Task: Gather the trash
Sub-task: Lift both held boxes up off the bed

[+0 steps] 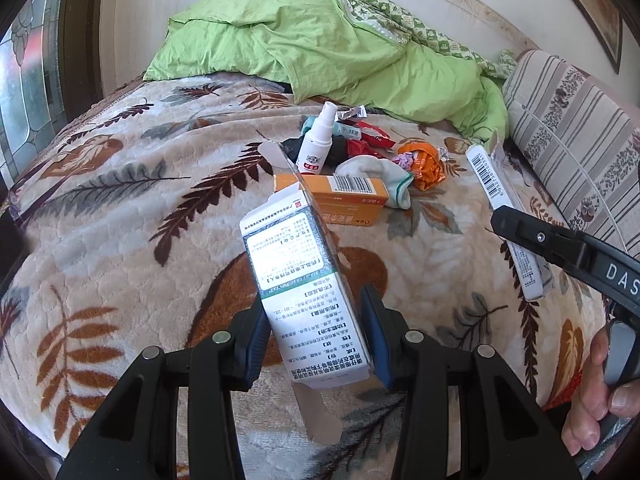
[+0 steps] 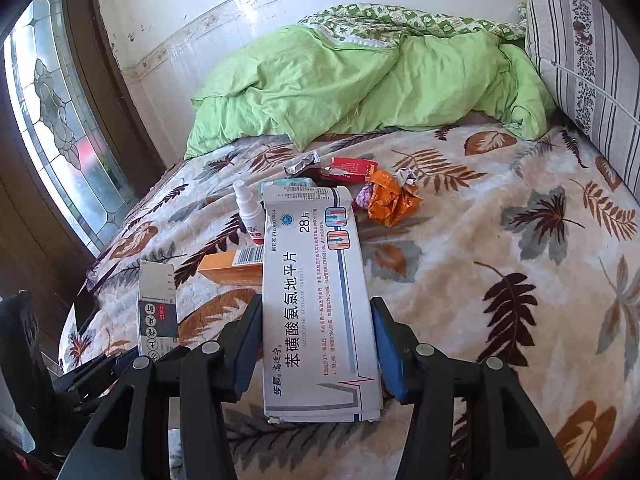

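My left gripper (image 1: 316,334) is shut on a white and green medicine box (image 1: 296,272), held tilted above the bed with its end flaps open. My right gripper (image 2: 316,344) is shut on a flat white tablet box (image 2: 316,300) with blue print. That same tablet box (image 1: 504,208) appears at the right of the left wrist view, with the right gripper's black arm in front. The green box (image 2: 158,308) shows at the left of the right wrist view. On the blanket lie an orange box (image 1: 348,198), a white spray bottle (image 1: 316,142), an orange crumpled wrapper (image 2: 390,200) and red packets (image 2: 352,168).
A leaf-patterned blanket (image 2: 500,240) covers the bed. A green duvet (image 1: 320,48) is heaped at the far side against the wall. A striped cushion (image 1: 568,128) stands at the right. A white sock (image 1: 384,176) lies among the litter. A stained-glass window (image 2: 52,112) is at left.
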The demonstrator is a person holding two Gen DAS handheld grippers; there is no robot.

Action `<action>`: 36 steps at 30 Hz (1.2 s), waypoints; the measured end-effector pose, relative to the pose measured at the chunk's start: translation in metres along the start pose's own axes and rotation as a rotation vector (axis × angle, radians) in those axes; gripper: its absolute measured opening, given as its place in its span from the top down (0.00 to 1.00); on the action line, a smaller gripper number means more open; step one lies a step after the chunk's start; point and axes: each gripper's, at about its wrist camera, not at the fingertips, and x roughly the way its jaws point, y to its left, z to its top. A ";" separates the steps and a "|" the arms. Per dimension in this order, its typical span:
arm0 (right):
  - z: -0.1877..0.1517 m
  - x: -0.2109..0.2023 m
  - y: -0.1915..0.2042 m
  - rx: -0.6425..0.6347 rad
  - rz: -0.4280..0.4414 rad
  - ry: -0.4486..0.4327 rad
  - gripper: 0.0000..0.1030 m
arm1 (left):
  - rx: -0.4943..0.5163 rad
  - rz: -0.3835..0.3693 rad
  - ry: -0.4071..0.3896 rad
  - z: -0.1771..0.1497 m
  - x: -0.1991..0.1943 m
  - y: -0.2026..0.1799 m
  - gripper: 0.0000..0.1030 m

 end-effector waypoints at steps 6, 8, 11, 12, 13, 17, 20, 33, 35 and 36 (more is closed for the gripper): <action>-0.006 -0.005 0.001 -0.018 -0.008 0.004 0.46 | -0.025 -0.035 0.019 0.004 0.009 -0.001 0.59; -0.008 -0.008 -0.003 -0.011 -0.011 0.008 0.46 | -0.021 -0.056 0.020 0.005 0.012 -0.007 0.59; -0.010 -0.009 -0.009 -0.002 -0.016 0.020 0.46 | -0.003 -0.079 0.019 0.008 0.016 -0.016 0.59; -0.011 -0.009 -0.010 0.001 -0.018 0.024 0.46 | 0.002 -0.085 0.019 0.009 0.017 -0.019 0.59; -0.010 -0.008 -0.011 0.006 -0.018 0.027 0.46 | 0.007 -0.091 0.020 0.009 0.018 -0.020 0.59; -0.010 -0.004 -0.018 0.043 0.002 0.044 0.46 | 0.022 -0.105 0.026 0.011 0.023 -0.028 0.59; -0.010 -0.002 -0.018 0.058 0.010 0.053 0.46 | 0.032 -0.105 0.027 0.011 0.025 -0.030 0.59; -0.011 -0.005 -0.014 0.033 -0.011 0.044 0.46 | 0.071 -0.041 -0.009 0.010 0.017 -0.028 0.59; -0.011 -0.005 -0.013 0.031 -0.017 0.042 0.46 | 0.072 -0.040 -0.012 0.010 0.017 -0.028 0.59; -0.011 -0.005 -0.013 0.031 -0.018 0.043 0.46 | 0.073 -0.041 -0.013 0.010 0.016 -0.028 0.59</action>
